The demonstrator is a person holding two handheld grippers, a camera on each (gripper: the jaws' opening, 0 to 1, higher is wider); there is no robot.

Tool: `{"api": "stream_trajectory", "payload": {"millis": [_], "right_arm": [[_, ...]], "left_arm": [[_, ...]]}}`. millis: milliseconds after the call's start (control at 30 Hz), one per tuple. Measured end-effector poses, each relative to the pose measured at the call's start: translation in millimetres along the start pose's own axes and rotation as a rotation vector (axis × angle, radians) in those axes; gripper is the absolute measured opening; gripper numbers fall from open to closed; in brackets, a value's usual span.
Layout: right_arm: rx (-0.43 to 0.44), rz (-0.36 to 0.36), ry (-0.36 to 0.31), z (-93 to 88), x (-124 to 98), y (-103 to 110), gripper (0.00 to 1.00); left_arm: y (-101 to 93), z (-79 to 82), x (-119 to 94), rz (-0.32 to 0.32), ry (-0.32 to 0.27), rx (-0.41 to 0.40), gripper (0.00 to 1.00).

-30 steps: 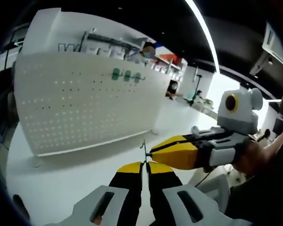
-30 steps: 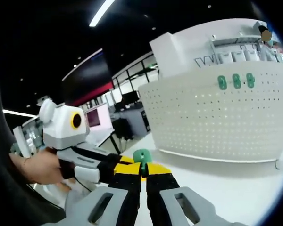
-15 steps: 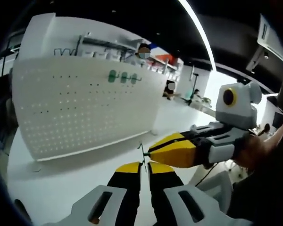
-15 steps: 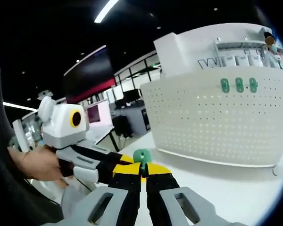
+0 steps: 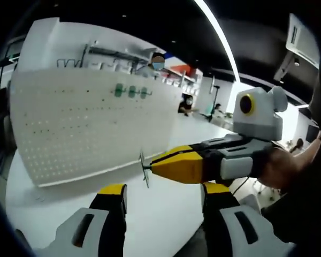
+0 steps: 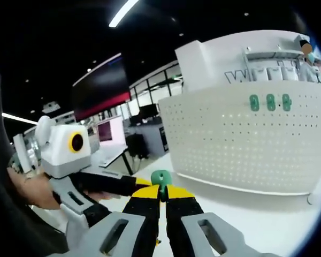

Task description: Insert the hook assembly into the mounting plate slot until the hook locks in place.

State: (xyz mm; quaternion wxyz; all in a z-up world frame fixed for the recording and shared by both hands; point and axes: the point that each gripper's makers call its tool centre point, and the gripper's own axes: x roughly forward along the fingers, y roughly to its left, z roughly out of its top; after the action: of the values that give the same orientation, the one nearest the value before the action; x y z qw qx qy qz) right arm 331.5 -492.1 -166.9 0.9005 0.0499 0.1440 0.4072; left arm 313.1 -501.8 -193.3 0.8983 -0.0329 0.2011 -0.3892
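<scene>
The hook assembly is a green plastic head [image 6: 160, 177] on a thin metal wire [image 5: 144, 169]. My right gripper [image 6: 160, 194] is shut on it, the green head poking up between its yellow tips. In the left gripper view the right gripper [image 5: 156, 167] reaches in from the right, with the wire sticking out at its tip. My left gripper [image 5: 163, 197] stands open below it, jaws wide apart and holding nothing. The white perforated mounting plate [image 5: 80, 126] [image 6: 251, 144] stands upright on the table beyond. Three green hook heads [image 5: 130, 91] [image 6: 268, 102] sit in its upper rows.
The white table [image 5: 155, 217] [image 6: 267, 217] runs under both grippers to the plate's foot. White shelving with wire racks [image 5: 96, 53] rises behind the plate. A person's hand [image 6: 35, 190] holds the left gripper [image 6: 112, 194]. People stand far back in the room.
My left gripper has gone from shut to open, letting go of the hook's wire, and has drawn back. The right gripper still holds the hook assembly.
</scene>
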Motion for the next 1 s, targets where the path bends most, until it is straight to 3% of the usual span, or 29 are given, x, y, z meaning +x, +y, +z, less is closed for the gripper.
{"api": "stream_trajectory", "payload": {"millis": [100,300,567,800,1000], "right_arm": [[0.009,-0.006,-0.009,2.6,-0.6,-4.7,0.01],[-0.001,-0.025,-0.015,5.5,-0.9,-13.8,0.01],[-0.017,-0.050,-0.016,7.4,0.6,-26.2,0.01],[-0.034,-0.103,-0.030,13.4,0.1,-49.4,0.01],[-0.055,-0.230,-0.132,42.7,-10.7,-82.2,0.01]], "left_arm": [[-1.6,-4.5,2.3,0.011,0.026,0.062,0.79],[-13.7,3.2,5.0,-0.024,-0.012,0.036,1.00],[-16.8,11.7,3.6,-0.038,-0.037,0.034,1.00],[-17.6,32.2,-5.8,-0.038,-0.113,0.013,1.00],[-10.2,42.3,-8.2,0.002,-0.156,0.008,1.00]]}}
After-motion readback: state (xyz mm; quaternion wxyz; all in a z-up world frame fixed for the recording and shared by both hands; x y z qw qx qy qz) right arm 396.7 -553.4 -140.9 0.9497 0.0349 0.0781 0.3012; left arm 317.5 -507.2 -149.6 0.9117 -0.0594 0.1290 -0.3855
